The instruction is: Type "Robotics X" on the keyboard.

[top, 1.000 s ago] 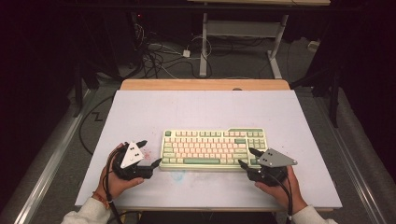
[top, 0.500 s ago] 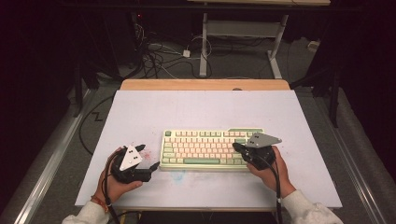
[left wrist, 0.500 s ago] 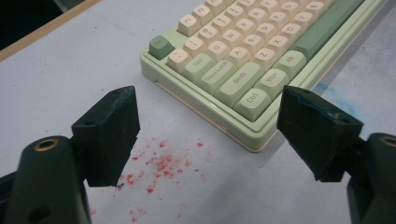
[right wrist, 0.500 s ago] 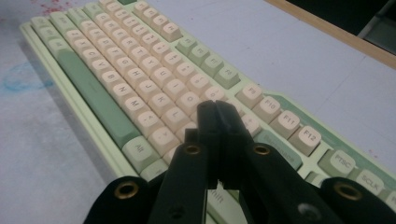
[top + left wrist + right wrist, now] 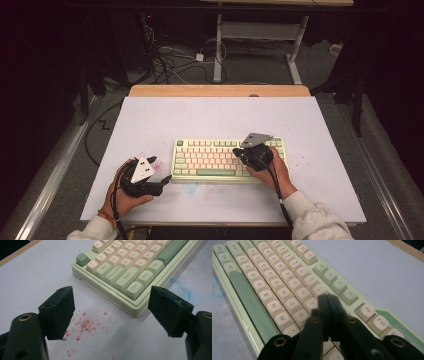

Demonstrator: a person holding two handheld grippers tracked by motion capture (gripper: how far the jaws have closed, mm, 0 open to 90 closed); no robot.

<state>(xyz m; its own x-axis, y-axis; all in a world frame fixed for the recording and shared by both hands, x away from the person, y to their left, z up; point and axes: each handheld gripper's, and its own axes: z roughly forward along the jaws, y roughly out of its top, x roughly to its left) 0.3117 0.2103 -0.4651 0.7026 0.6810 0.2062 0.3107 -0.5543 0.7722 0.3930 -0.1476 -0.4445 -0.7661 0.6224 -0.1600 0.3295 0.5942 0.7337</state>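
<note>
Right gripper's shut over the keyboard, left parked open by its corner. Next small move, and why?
Probably ease the right gripper straight down to press a key. Its jaws are shut together into one tip, poised over the cream keys near I and O on the keyboard; contact isn't clear. The left gripper sits open beside the Ctrl corner, gripping nothing, so it can stay put.

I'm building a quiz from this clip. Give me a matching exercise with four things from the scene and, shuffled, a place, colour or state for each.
Things:
1. left hand-held gripper
2. right hand-held gripper
3. keyboard
4. red specks

Descriptions:
A. pale green case, cream keys
B. jaws shut, above the keys
C. scattered on the white table by the keyboard's left end
D. jaws open, nothing between them

Pairs: 1-D, 2-B, 3-A, 4-C
</note>
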